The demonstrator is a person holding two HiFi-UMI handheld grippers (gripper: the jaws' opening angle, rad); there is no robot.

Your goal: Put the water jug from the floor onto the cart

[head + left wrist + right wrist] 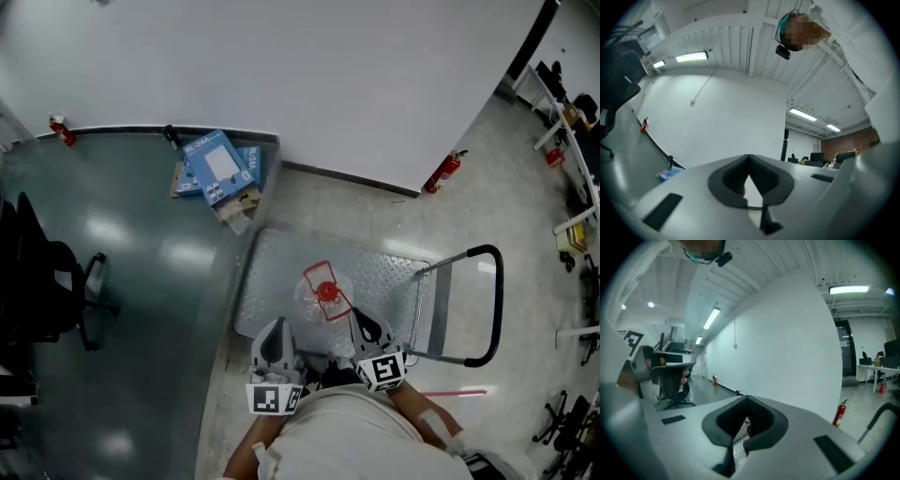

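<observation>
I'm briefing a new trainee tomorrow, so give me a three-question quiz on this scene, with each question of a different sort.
1. True or false: the water jug stands on the deck of the cart.
2. Multiple choice: what lies beyond the cart's far left corner? A) blue boxes B) a ladder C) a bucket
3. Fill in: the jaws of the right hand-held gripper are ____ (open or shut).

Key: 1 true; 2 A; 3 shut.
</observation>
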